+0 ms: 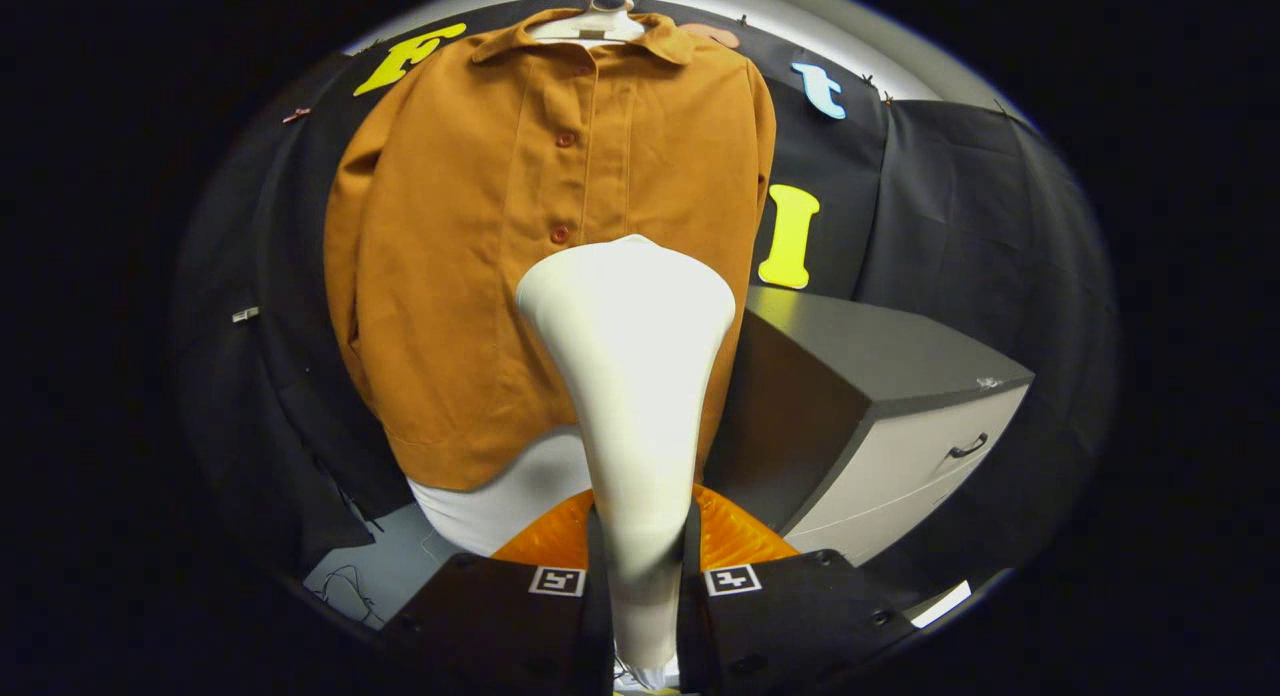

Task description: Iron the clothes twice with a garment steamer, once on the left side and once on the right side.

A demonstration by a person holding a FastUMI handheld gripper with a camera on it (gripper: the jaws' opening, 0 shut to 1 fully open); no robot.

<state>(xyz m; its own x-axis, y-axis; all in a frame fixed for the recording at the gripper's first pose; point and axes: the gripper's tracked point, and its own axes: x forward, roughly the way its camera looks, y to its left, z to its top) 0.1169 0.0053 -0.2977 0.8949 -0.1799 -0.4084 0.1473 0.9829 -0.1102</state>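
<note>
The gripper [640, 596] jaws clamp the garment steamer [630, 376], whose head hides the hanging shirt's [470, 256] lower buttons.

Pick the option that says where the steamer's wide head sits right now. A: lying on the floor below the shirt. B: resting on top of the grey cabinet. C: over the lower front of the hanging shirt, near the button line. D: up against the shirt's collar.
C: the tool has both fingers clamped on the white steamer, whose head overlaps the lower front of the orange shirt just below a button, well left of the cabinet.
</note>
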